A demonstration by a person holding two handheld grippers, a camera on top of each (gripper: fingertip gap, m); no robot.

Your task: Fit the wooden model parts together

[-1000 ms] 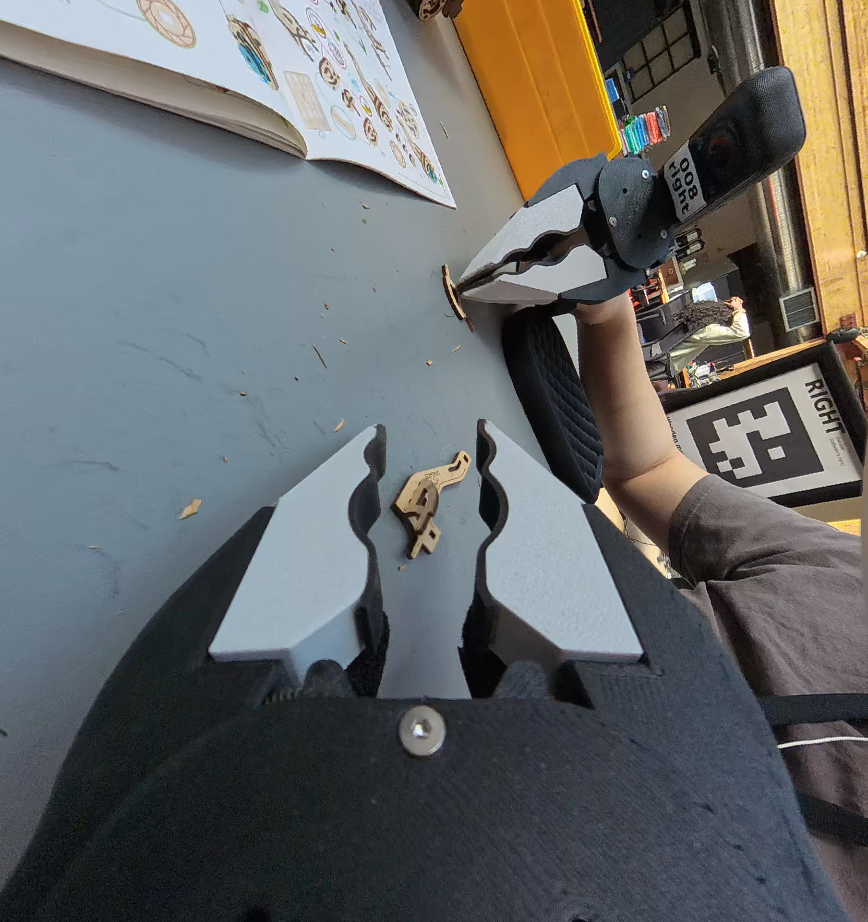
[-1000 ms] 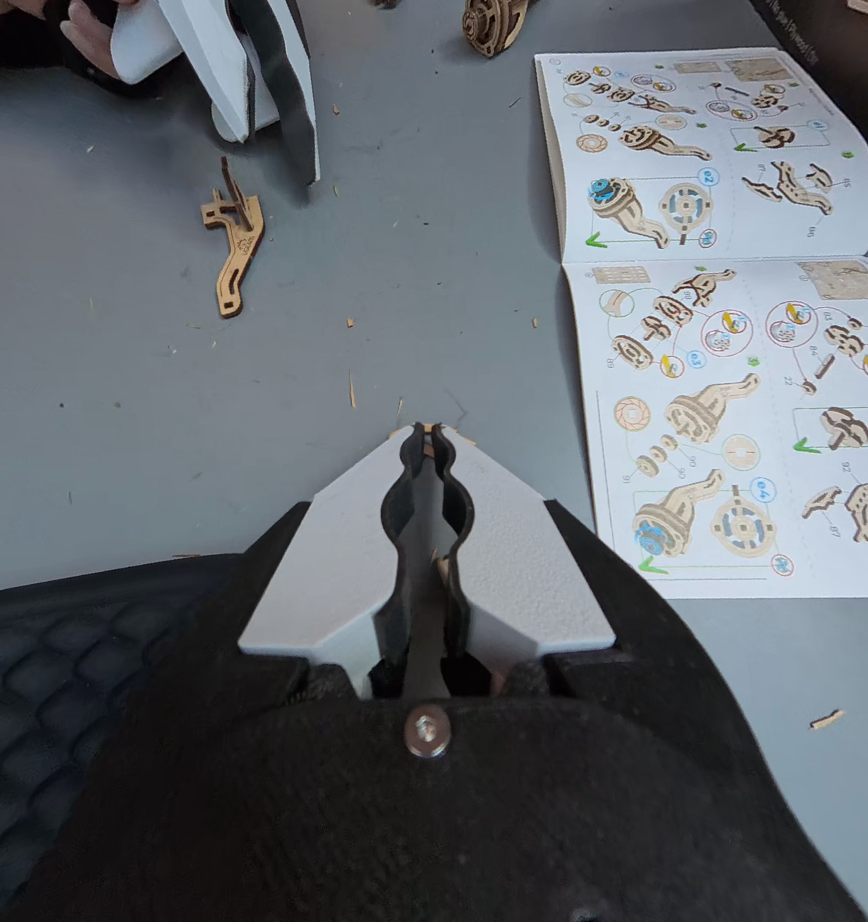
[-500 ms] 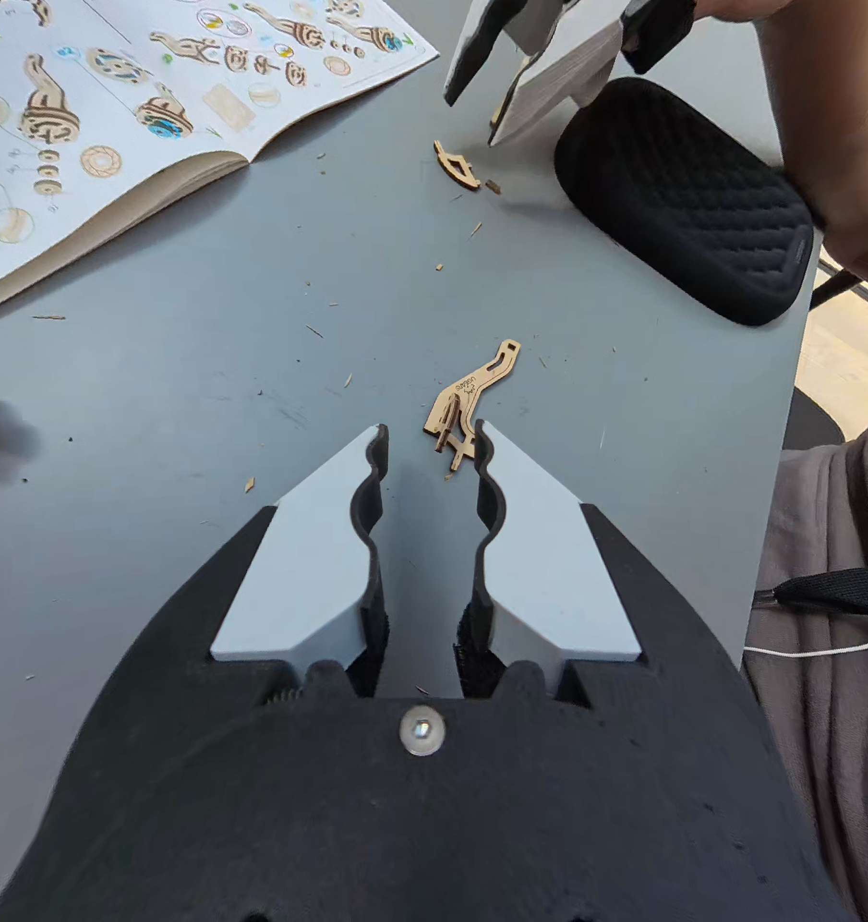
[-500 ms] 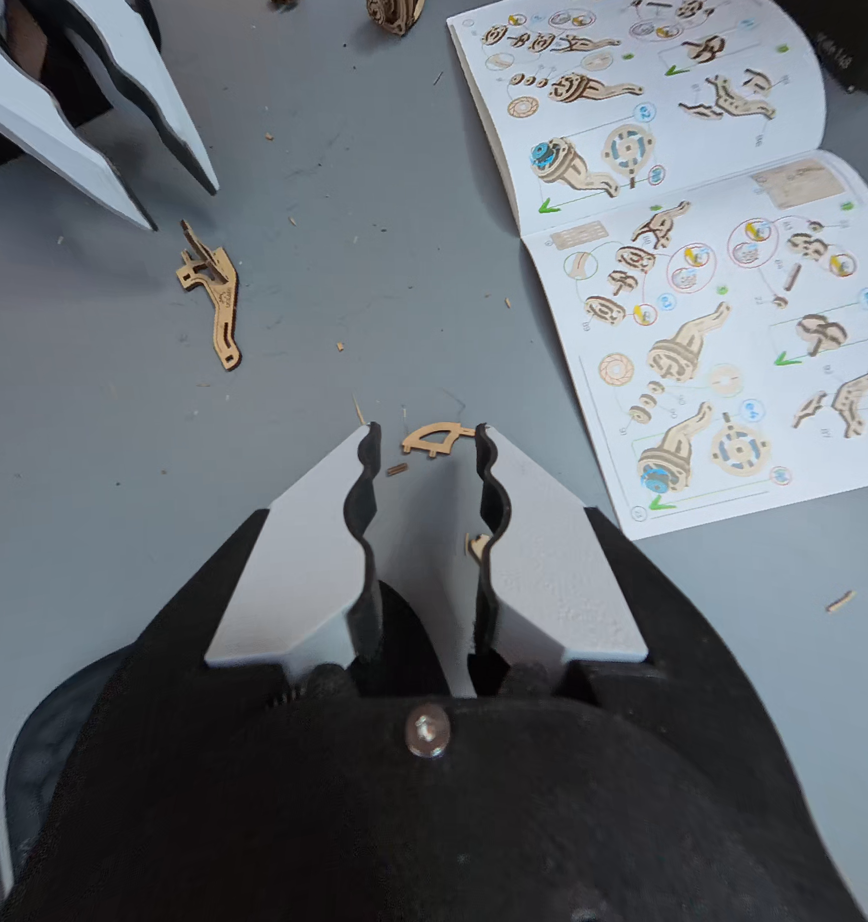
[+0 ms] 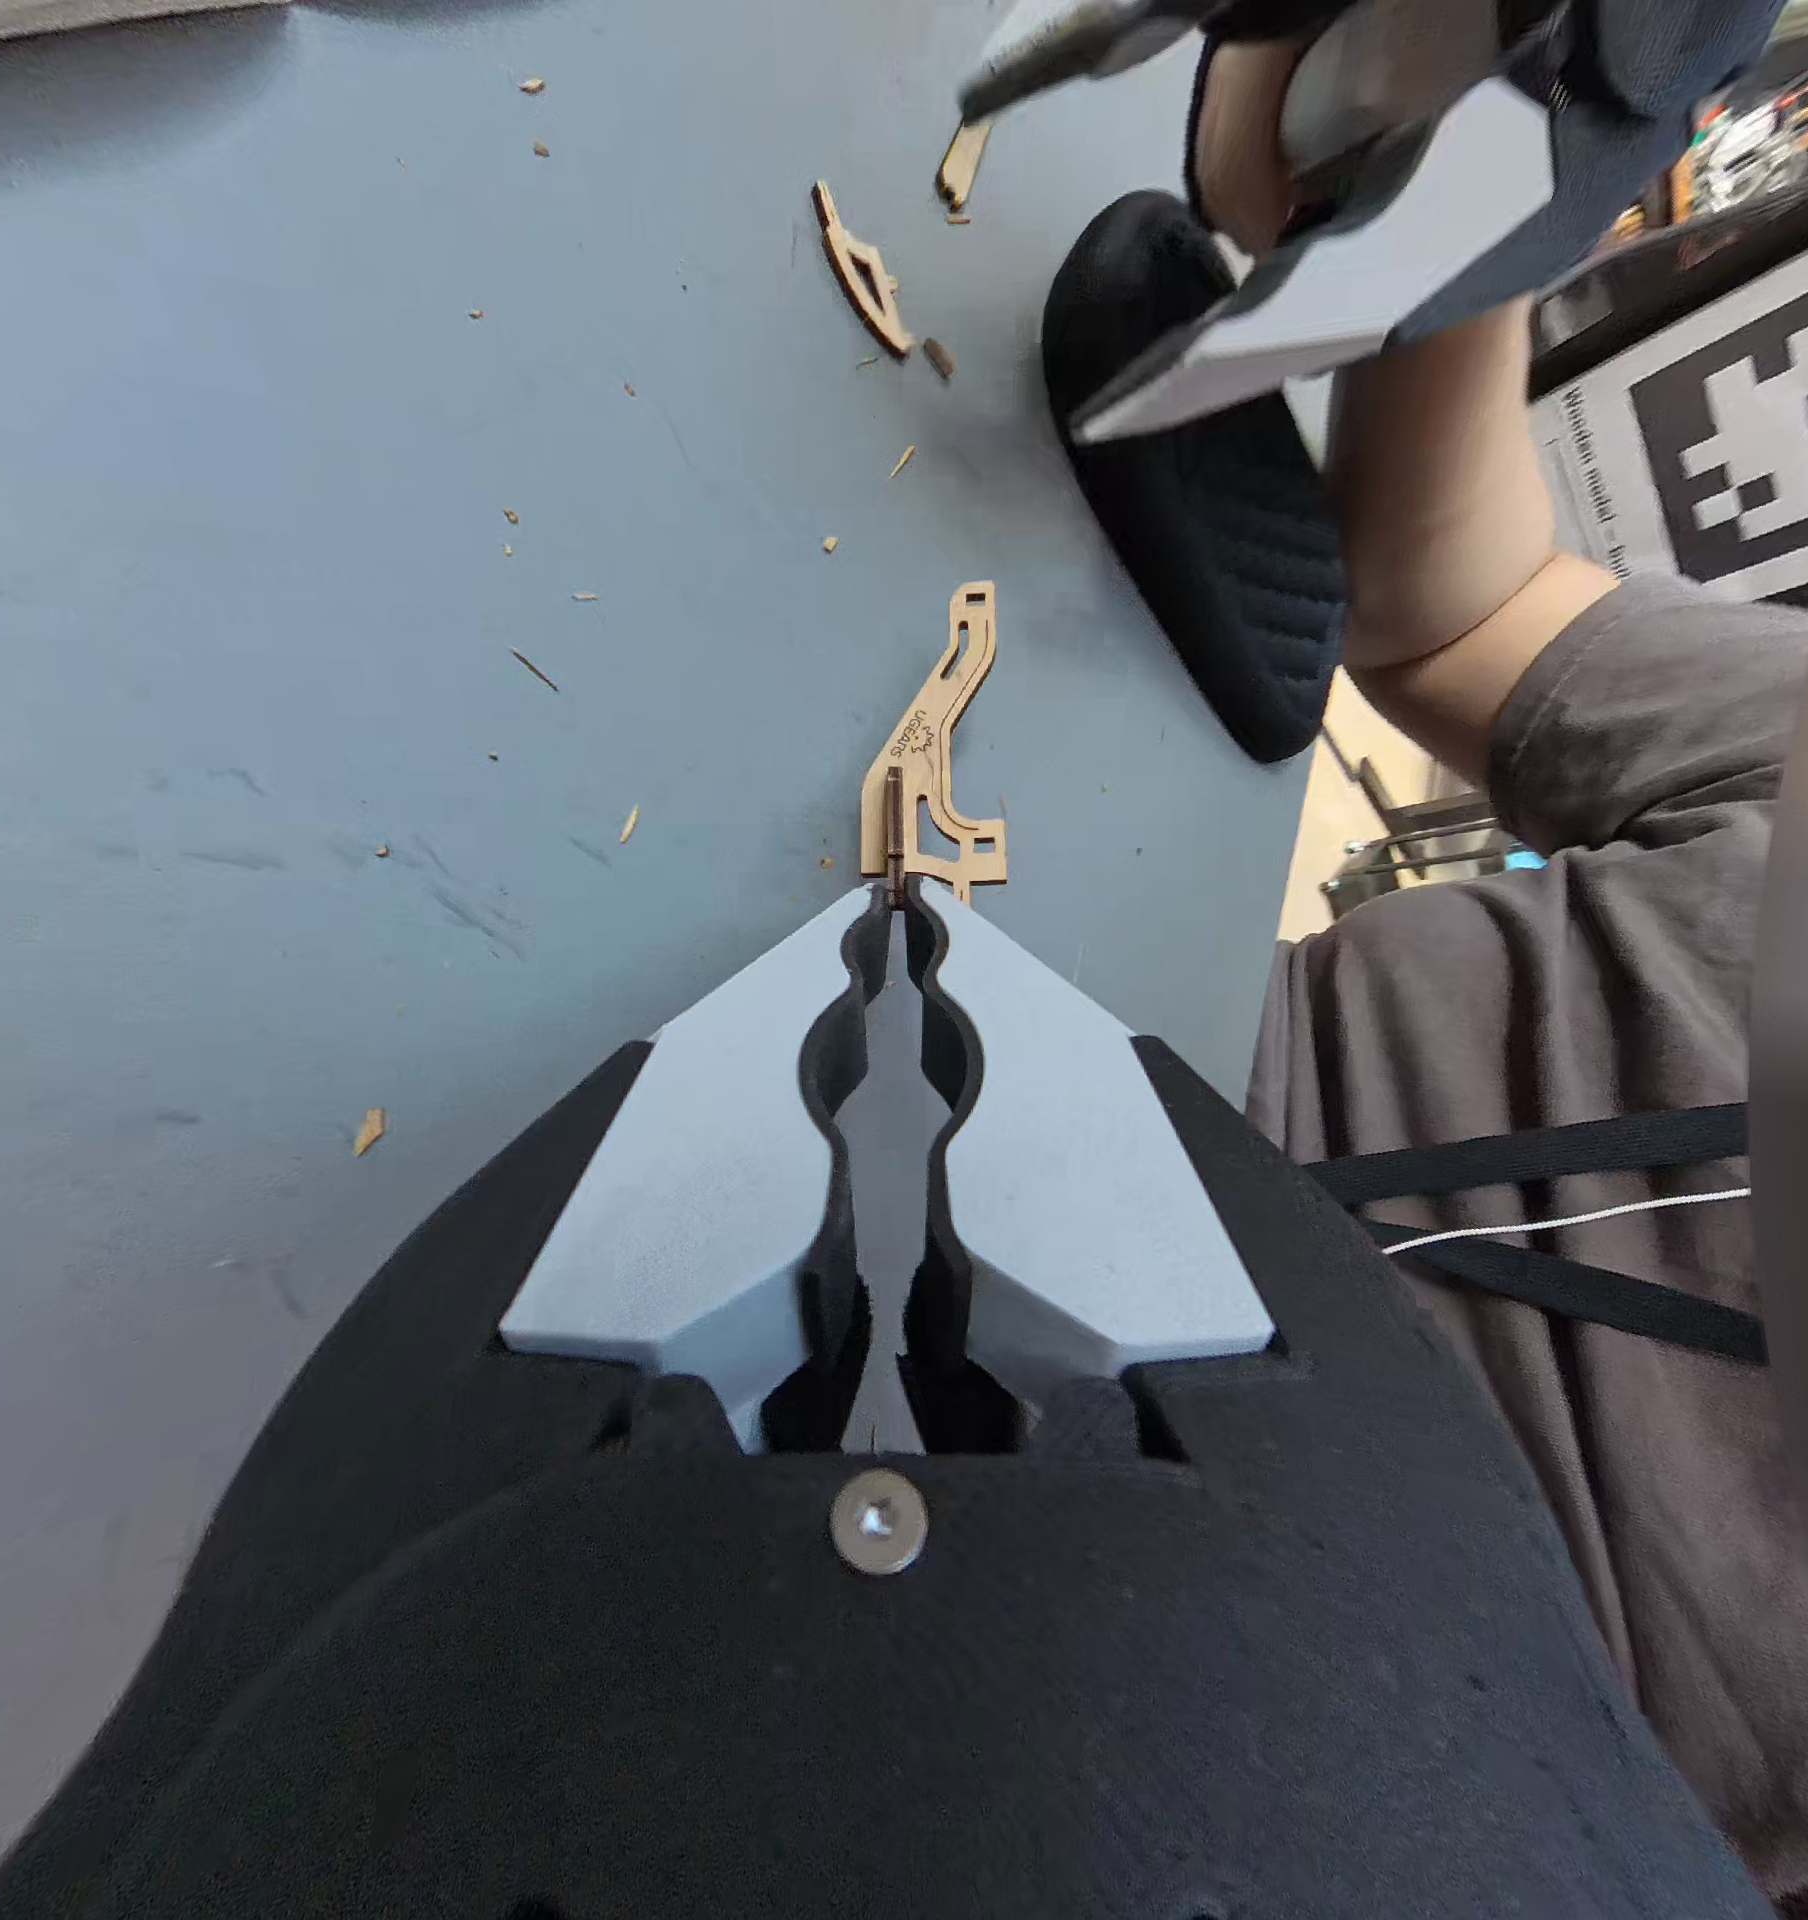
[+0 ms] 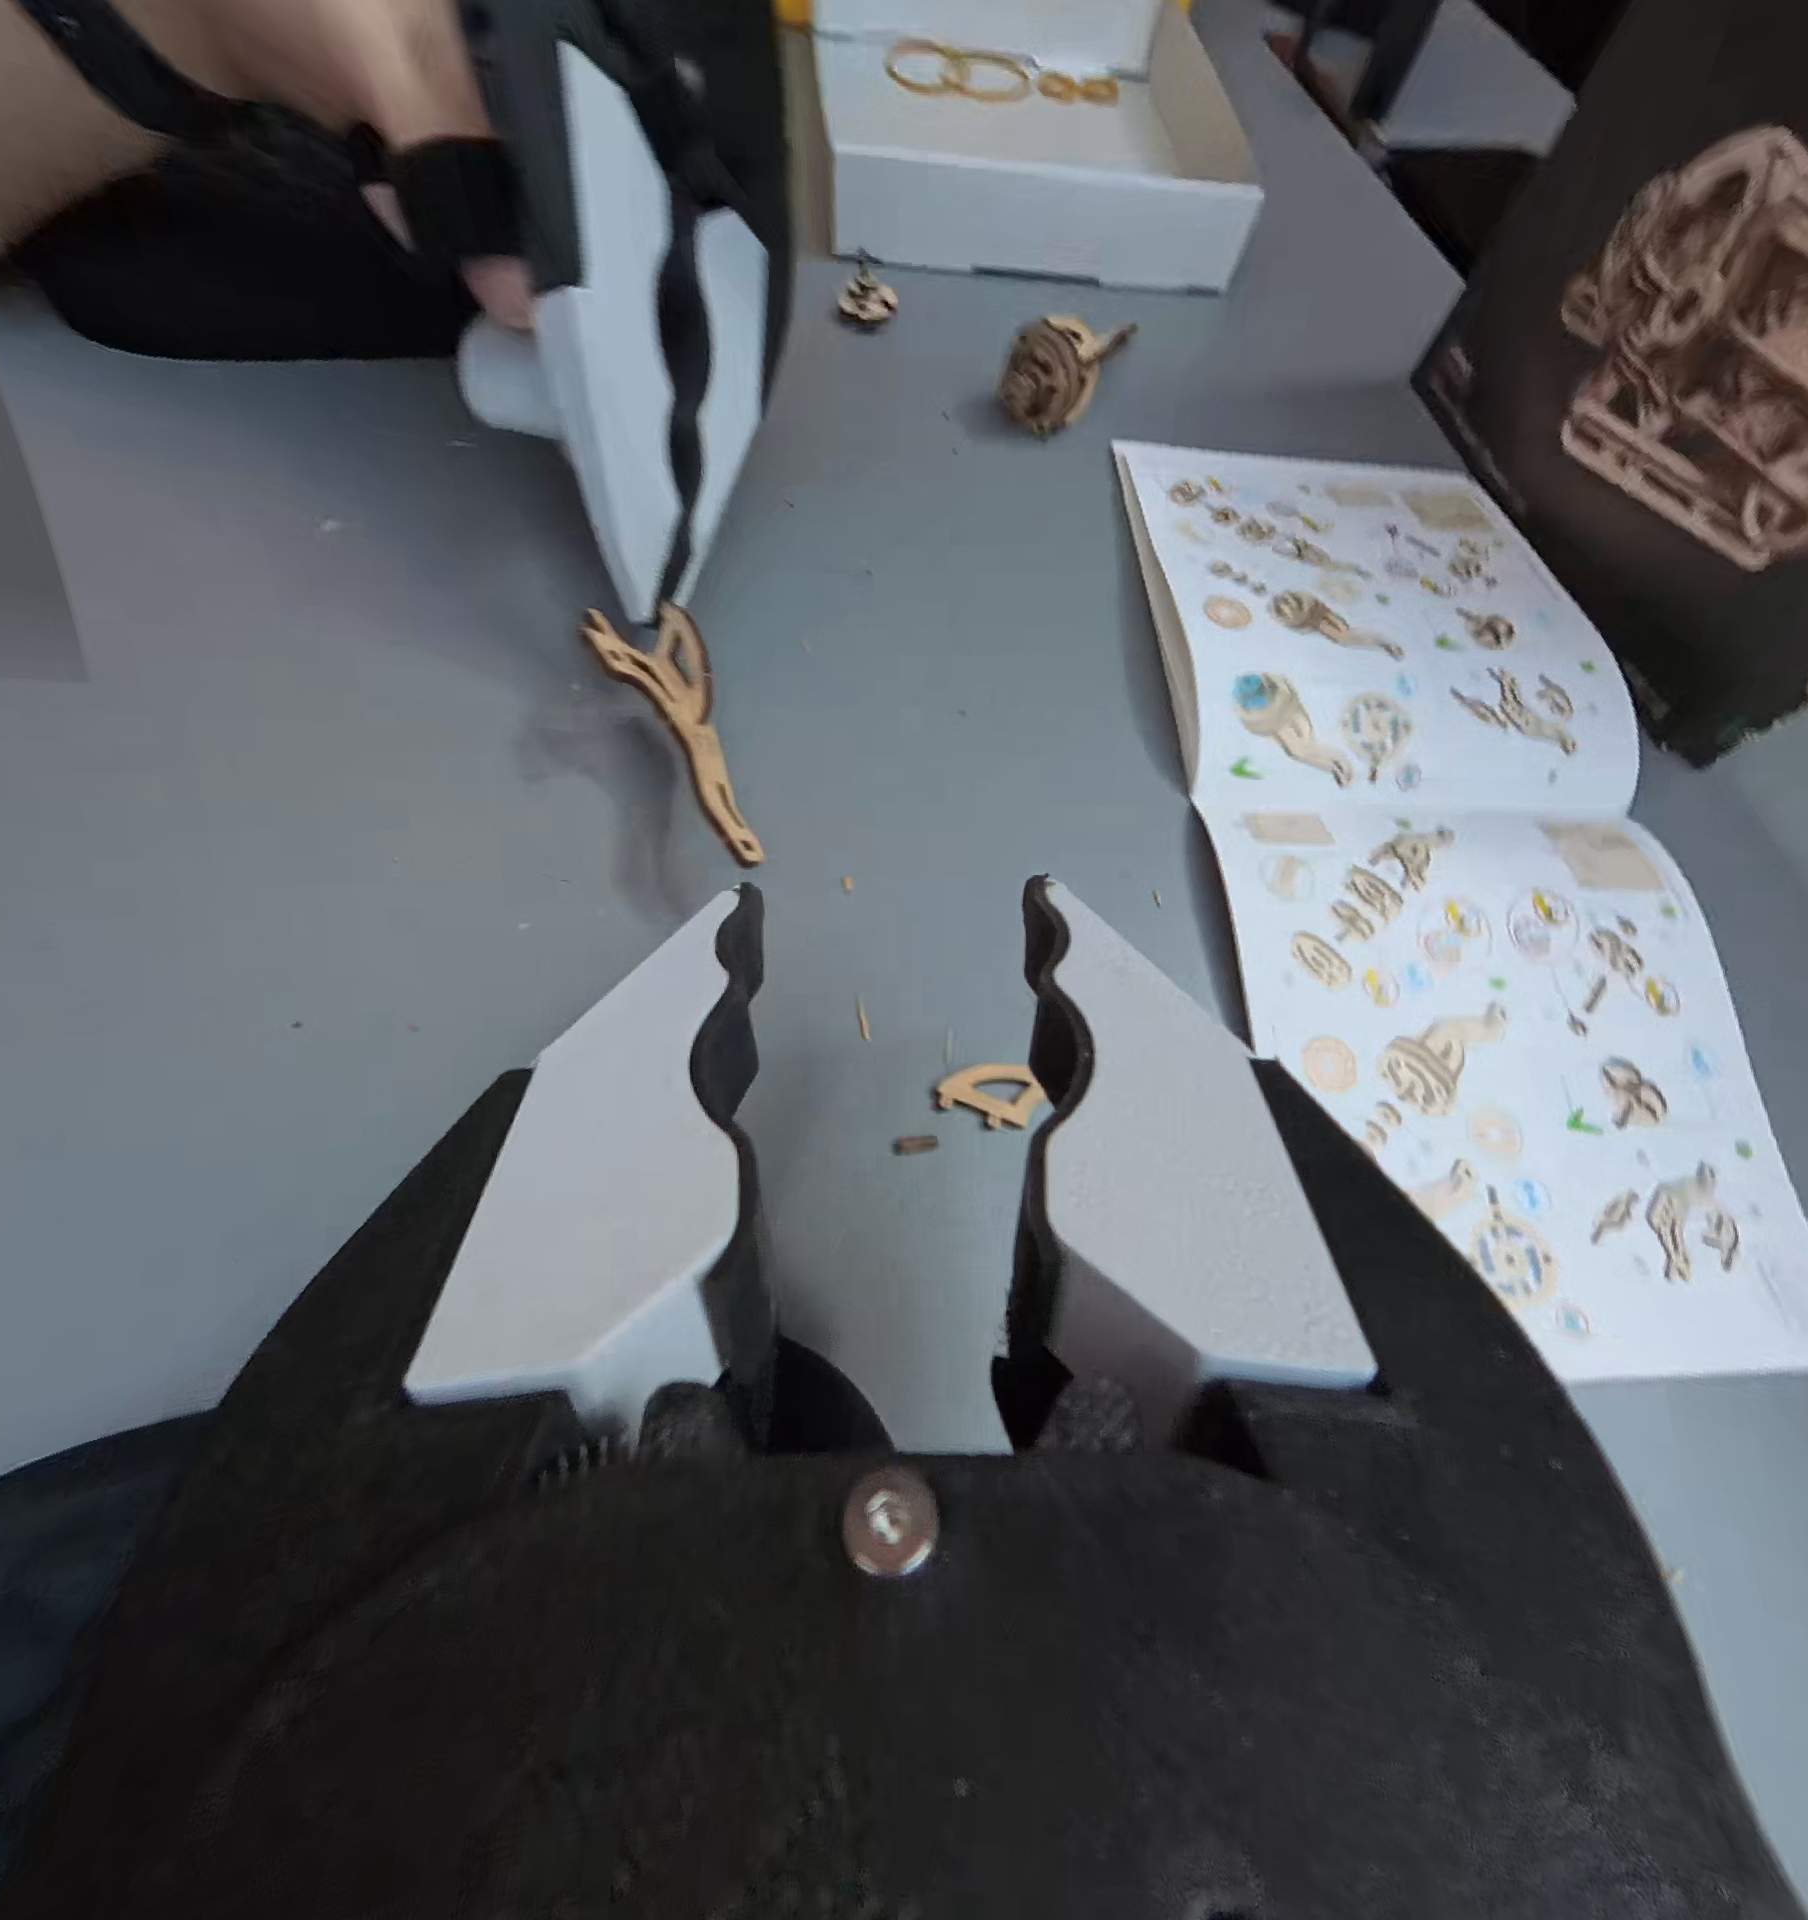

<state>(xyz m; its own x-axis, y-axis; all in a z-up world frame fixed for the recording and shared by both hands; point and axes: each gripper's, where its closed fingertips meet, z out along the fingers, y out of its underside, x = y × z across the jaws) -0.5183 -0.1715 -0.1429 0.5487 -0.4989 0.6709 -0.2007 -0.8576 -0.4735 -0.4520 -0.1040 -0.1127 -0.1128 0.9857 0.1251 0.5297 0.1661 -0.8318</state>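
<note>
A long curved wooden lever lies on the grey table with a small upright tab slotted into it. My left gripper is shut, its tips pinching the near end of that tab. In the right wrist view the same gripper meets the lever at its forked end. My right gripper is open and empty above the table. A small arc-shaped wooden part and a tiny peg lie between its fingers. The arc part also shows in the left wrist view, below the right gripper.
An open instruction booklet lies at the right. A white box, a wooden sub-assembly, a small gear and a dark model box stand at the back. A black pad sits near the table edge. Wood chips are scattered about.
My left gripper has closed on the lever's upright tab. My right gripper opened, left the arc part on the table and has drawn back above it.
</note>
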